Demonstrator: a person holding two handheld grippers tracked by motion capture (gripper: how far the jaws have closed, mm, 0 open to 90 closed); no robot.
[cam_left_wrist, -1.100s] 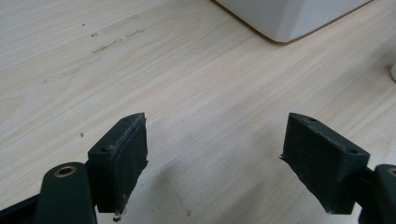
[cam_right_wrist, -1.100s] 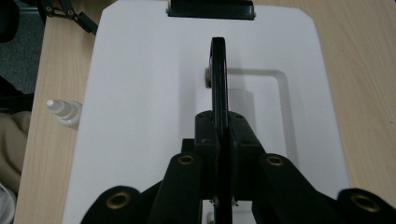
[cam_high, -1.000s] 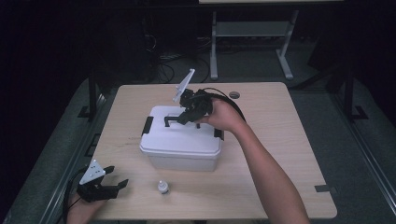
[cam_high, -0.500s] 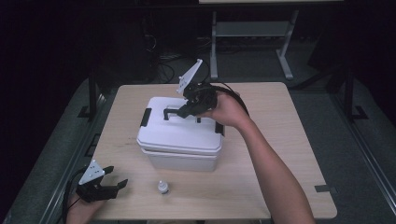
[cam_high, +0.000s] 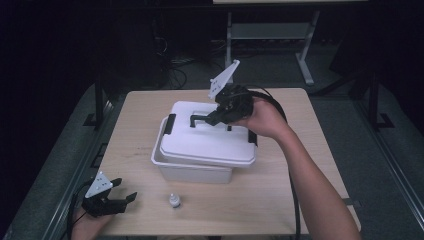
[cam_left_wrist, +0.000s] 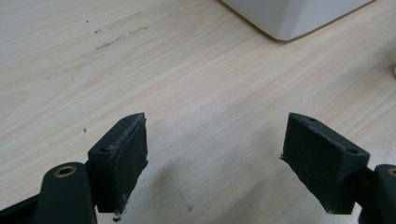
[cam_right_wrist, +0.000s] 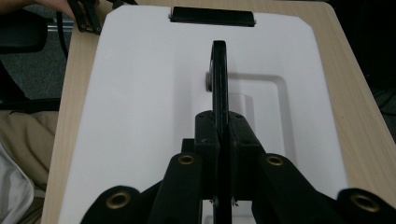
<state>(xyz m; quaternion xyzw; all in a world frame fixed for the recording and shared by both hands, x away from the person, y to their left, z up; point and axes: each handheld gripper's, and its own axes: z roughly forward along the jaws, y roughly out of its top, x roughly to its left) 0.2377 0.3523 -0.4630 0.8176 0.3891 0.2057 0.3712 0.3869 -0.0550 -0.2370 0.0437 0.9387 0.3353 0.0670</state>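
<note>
My right claw (cam_high: 209, 119), clamped on the black handle (cam_right_wrist: 219, 70) of the white plastic box lid (cam_high: 205, 137), has lifted the lid off the white plastic box (cam_high: 187, 170) at the middle of the tabletop (cam_high: 140, 112), so opening is underway. My left claw (cam_high: 120, 197) rests open near the tabletop's front left corner. The right gripper view shows the pads (cam_right_wrist: 205, 130) pinching the handle edge-on; the high view shows the lid tilted, askew over the box.

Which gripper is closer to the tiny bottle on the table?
Left. The left gripper sits open on the table just beside the small bottle. The right gripper is farther back, shut on the black handle of the white box lid.
</note>
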